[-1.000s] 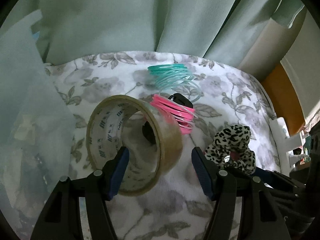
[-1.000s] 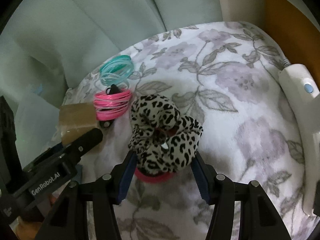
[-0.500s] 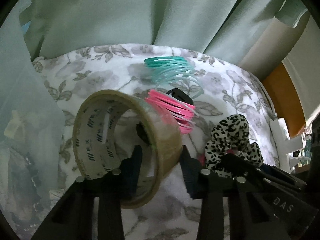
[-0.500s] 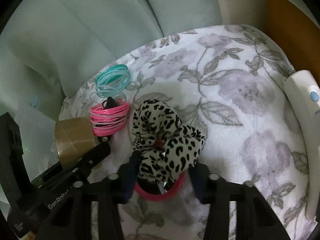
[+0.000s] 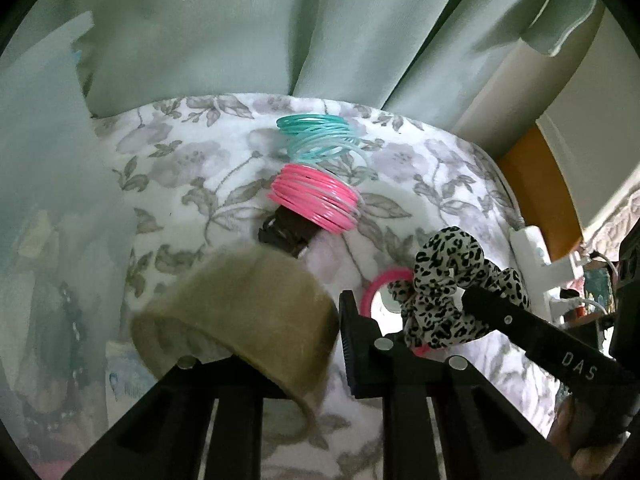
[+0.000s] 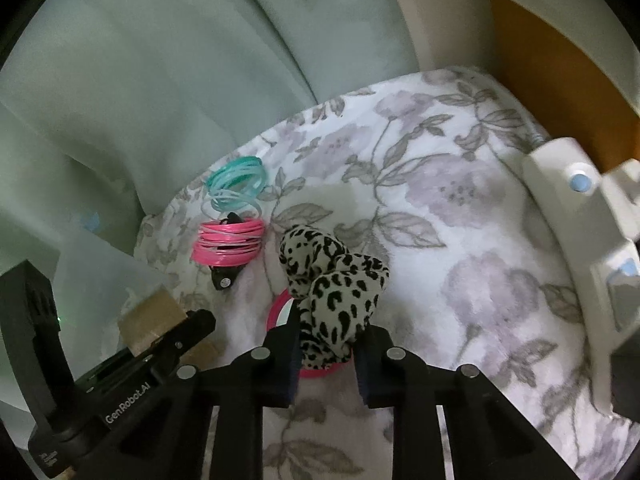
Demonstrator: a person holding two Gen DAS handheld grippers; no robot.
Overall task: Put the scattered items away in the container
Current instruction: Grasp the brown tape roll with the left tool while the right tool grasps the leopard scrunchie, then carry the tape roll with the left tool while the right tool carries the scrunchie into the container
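We lose the left finger of the left gripper (image 5: 328,340) behind the motion-blurred tape roll (image 5: 240,320), the leopard scrunchie (image 6: 332,280) covers most of the pink ring (image 6: 280,308), and the frosted container (image 5: 52,240) (contents indistinct) runs off frame.

Floral blanket (image 6: 460,184) under teal coil (image 6: 236,184), pink coil (image 6: 228,246), black clip (image 6: 223,280).

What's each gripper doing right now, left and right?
Left gripper: just closed, shut on the tape roll.
Right gripper: jaws just closing, shut on the leopard scrunchie.
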